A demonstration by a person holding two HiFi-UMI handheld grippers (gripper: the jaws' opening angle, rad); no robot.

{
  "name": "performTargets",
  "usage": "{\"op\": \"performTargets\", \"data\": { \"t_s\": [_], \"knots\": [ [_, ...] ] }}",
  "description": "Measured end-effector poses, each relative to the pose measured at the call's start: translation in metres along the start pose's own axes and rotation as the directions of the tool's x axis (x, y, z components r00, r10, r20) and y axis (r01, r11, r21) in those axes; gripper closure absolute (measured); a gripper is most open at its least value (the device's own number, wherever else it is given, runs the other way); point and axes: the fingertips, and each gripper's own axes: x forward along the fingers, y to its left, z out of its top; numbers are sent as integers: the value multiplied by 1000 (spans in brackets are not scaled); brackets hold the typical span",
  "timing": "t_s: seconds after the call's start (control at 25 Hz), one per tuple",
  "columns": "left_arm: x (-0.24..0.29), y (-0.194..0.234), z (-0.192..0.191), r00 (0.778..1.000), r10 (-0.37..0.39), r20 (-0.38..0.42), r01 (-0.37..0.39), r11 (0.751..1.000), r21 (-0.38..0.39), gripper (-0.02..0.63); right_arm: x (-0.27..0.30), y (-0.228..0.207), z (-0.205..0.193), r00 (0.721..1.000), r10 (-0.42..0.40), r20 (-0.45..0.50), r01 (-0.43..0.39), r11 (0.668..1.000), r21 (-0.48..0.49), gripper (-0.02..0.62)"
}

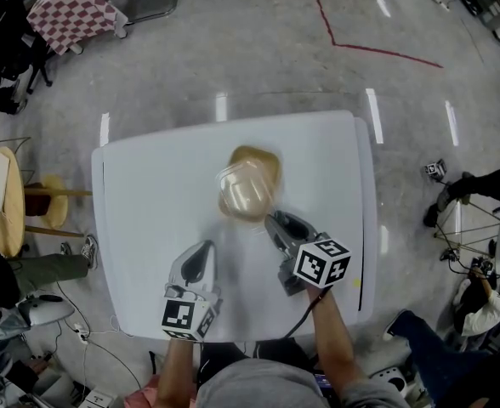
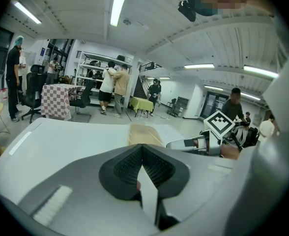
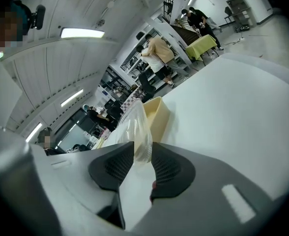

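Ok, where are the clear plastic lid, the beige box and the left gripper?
clear plastic lid [image 3: 137,129]: right gripper view, lower part of its see-through wall.
beige box [image 3: 157,112]: right gripper view, its near side wall.
left gripper [image 2: 142,149]: left gripper view, where its closed tips meet.

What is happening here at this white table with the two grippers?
A person stands at a white table with a gripper in each hand. The right gripper has its jaws closed on the edge of a clear plastic lid, which is tilted against a beige container near the table's middle. The left gripper has its jaws together with nothing between them and hangs over the table, apart from the container.
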Motion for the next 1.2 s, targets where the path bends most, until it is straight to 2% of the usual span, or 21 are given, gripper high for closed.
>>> {"op": "performTargets", "data": {
  "t_s": [0.4, 0.92, 1.2],
  "knots": [
    [-12, 4, 8, 1000, -4, 15, 4, 1000, 2, 595, -3, 17, 4, 1000, 11, 24, -11, 1000, 13, 550],
    [-43, 7, 17, 999, -9, 41, 9, 1000, 13, 595, -11, 51, 2, 998, 39, 46, -39, 999, -7, 569],
    [-67, 2, 19, 997, -12, 70, 10, 1000, 29, 595, -28, 69, -3, 996, 35, 84, -31, 998, -49, 571]
  ]
}}
